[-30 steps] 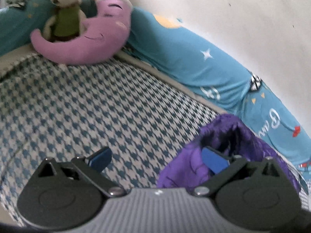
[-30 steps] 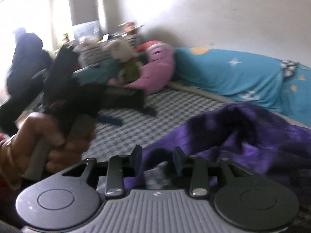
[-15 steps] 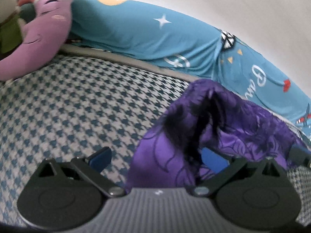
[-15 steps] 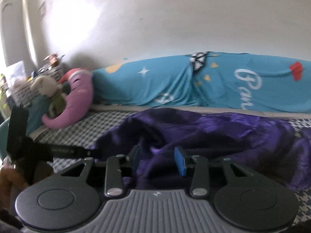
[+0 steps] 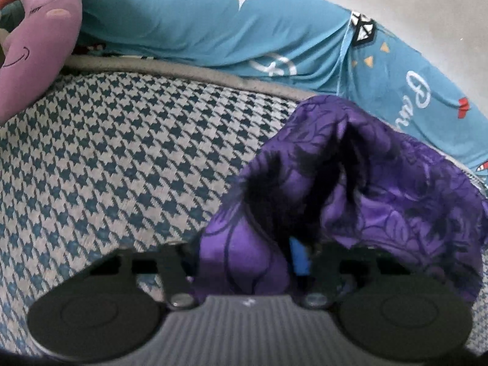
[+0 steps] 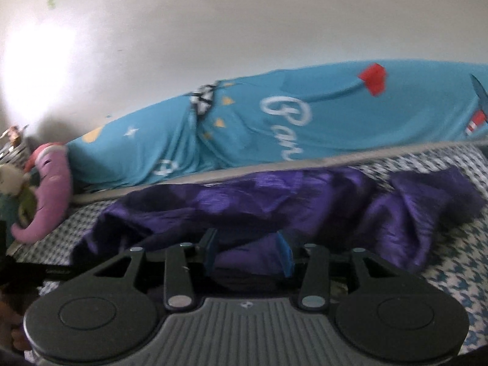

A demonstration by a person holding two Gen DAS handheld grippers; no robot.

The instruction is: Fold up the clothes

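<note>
Purple garment (image 6: 274, 201) lies bunched on the houndstooth bed (image 5: 106, 152), long axis running across the right wrist view, parallel to the blue bolster (image 6: 274, 122) along the wall. Left gripper (image 5: 244, 256) sits at one end of the cloth; its jaws are closing with a fold of purple fabric between them, and the fabric drapes over the near finger. Only one blue pad (image 5: 299, 259) shows, so firm pinch is a judgement, but the cloth rises in a peak from the jaws. Right gripper (image 6: 248, 253) is partly open and opening, cloth between and under the pads; pads do not look pressed on it. Left hand is the one nearer a real hold; next move likely turns on drawing that end along the long axis.

Left view shows the fabric's leaf pattern and the pinched end. Right view shows the full length of the garment, plus the purple plush (image 6: 48, 189) at the bed's far left.
</note>
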